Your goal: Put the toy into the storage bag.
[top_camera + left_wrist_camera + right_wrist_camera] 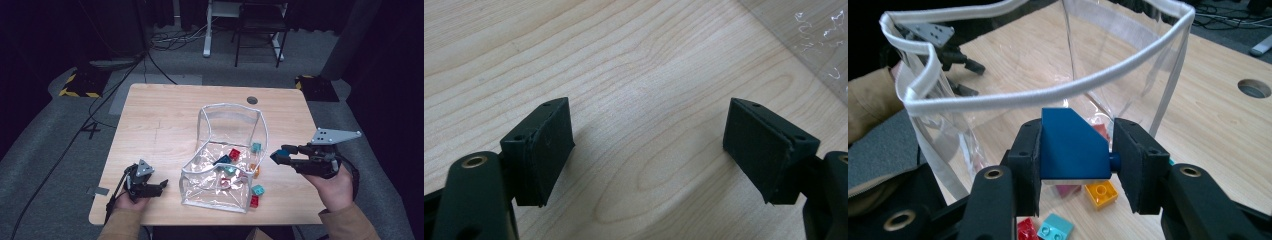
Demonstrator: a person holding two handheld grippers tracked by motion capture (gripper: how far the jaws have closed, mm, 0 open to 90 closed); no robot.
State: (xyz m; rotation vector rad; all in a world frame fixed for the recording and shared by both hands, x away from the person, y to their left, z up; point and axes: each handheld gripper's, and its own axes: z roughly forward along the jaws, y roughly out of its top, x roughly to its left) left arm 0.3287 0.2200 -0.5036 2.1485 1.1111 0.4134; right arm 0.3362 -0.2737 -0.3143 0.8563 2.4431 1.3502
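A clear plastic bag (227, 150) with a white rim stands open at the middle of the wooden table (165, 120); several coloured bricks lie inside it. My right gripper (280, 156) hovers just right of the bag, shut on a dark blue sloped brick (1070, 145); in the right gripper view the brick sits between both pads, just outside the bag's rim (1048, 97). Loose on the table by the bag lie an orange brick (1101, 193), a teal brick (1057, 227) and a red brick (1026, 230). My left gripper (160, 187) rests low at the table's front left, open, with bare wood between its pads (544, 150).
A round cable hole (252, 100) sits near the table's far edge. A teal brick (258, 190) and a red brick (254, 201) lie at the bag's front right corner. Beyond the table are cables, a stand and yellow-black floor markers (80, 85).
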